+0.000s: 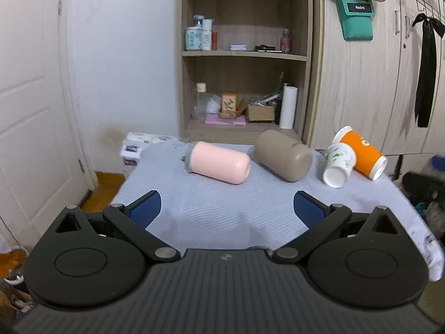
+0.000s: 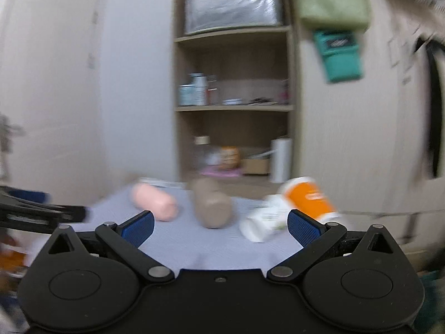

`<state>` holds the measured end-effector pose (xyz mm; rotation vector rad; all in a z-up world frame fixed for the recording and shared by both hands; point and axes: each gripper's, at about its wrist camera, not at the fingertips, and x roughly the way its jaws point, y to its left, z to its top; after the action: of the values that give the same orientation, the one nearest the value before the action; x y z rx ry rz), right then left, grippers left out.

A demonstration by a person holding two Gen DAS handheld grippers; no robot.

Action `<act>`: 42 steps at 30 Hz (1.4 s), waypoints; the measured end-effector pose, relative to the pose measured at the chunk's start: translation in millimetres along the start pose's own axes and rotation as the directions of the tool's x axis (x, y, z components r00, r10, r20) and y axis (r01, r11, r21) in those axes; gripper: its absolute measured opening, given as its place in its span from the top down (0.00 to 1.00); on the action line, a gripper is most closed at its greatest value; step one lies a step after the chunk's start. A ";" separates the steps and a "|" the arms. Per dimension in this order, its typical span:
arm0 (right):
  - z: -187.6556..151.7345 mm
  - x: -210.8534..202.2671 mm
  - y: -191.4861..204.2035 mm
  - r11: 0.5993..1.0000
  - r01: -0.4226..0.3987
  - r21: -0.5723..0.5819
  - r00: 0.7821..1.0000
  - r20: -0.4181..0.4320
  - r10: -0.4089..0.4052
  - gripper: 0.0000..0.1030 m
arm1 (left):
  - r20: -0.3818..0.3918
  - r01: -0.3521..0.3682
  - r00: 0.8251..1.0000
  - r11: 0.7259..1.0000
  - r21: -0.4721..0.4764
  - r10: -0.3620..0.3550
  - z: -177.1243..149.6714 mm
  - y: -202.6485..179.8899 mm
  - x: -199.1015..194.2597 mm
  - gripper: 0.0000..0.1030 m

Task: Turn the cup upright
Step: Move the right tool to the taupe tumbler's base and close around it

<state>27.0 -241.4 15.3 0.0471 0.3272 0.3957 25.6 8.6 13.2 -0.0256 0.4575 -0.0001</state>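
Note:
Several cups lie on their sides on a table with a pale blue cloth (image 1: 211, 203): a pink cup (image 1: 219, 162), a taupe cup (image 1: 282, 155), a white paper cup (image 1: 338, 164) with its mouth toward me, and an orange paper cup (image 1: 361, 152) behind it. My left gripper (image 1: 226, 208) is open and empty, hovering short of the pink and taupe cups. In the blurred right wrist view the pink cup (image 2: 154, 201), taupe cup (image 2: 212, 207), white cup (image 2: 264, 222) and orange cup (image 2: 310, 199) show. My right gripper (image 2: 221, 228) is open and empty before them.
A wooden shelf unit (image 1: 244, 55) with bottles and boxes stands behind the table. A white door (image 1: 30, 111) is at the left, wooden cupboards (image 1: 361, 89) at the right. Tissue packs (image 1: 136, 146) sit at the table's far left corner. The left gripper's arm (image 2: 33, 211) shows at left.

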 end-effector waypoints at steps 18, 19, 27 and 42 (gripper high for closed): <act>25.5 153.4 -16.3 0.942 -0.207 -0.265 0.957 -0.256 0.138 0.00 | -0.198 0.144 0.963 0.969 -0.199 -0.183 43.4 -19.3 138.1 0.02; 24.9 162.4 -17.3 0.938 -0.212 -0.273 0.953 -0.271 0.136 0.00 | -0.204 0.147 0.960 0.965 -0.218 -0.192 42.1 -18.8 144.5 0.02; 22.1 221.7 -31.7 0.941 -0.223 -0.254 0.925 -0.361 0.122 0.07 | -0.210 0.152 0.949 0.925 -0.350 -0.235 35.2 -14.5 183.9 0.03; 16.6 257.1 -26.0 0.919 -0.203 -0.338 0.915 -0.400 0.055 0.21 | -0.167 0.225 0.933 0.880 -0.417 -0.318 27.2 -4.6 201.7 0.03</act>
<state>266.0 -165.7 -50.0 -0.3918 0.6348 0.5986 218.5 3.6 -51.4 -0.4928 0.6795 -0.1932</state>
